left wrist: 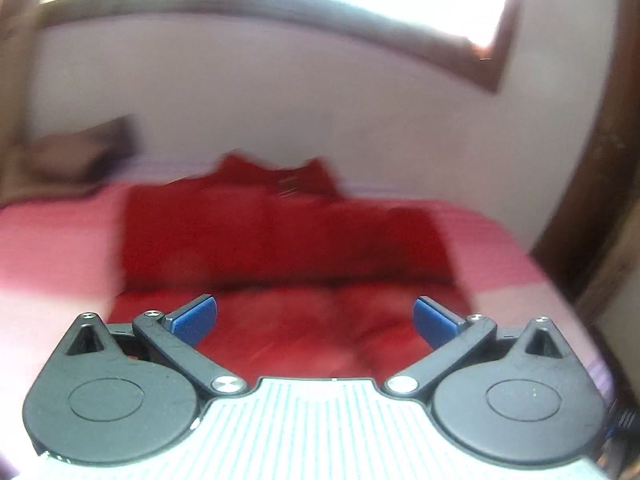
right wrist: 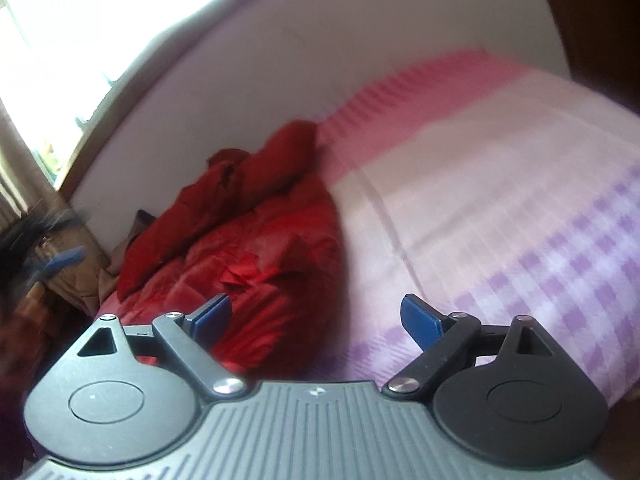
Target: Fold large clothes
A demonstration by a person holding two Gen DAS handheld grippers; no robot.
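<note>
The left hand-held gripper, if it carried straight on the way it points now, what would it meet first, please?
Most likely the red garment lying on the pink bed cover. The left hand-held gripper is open, with red fabric filling the gap between its fingers. The picture is blurred, so depth is uncertain.

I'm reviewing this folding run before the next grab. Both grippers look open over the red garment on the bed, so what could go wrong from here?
1. The red garment lies bunched in thick layers, so a gripper might pinch several layers instead of one edge.
2. The left gripper and right gripper are open and hold nothing; a low grab may catch the checked bedsheet too.
3. Both views are motion-blurred, so edges are hard to judge.
</note>
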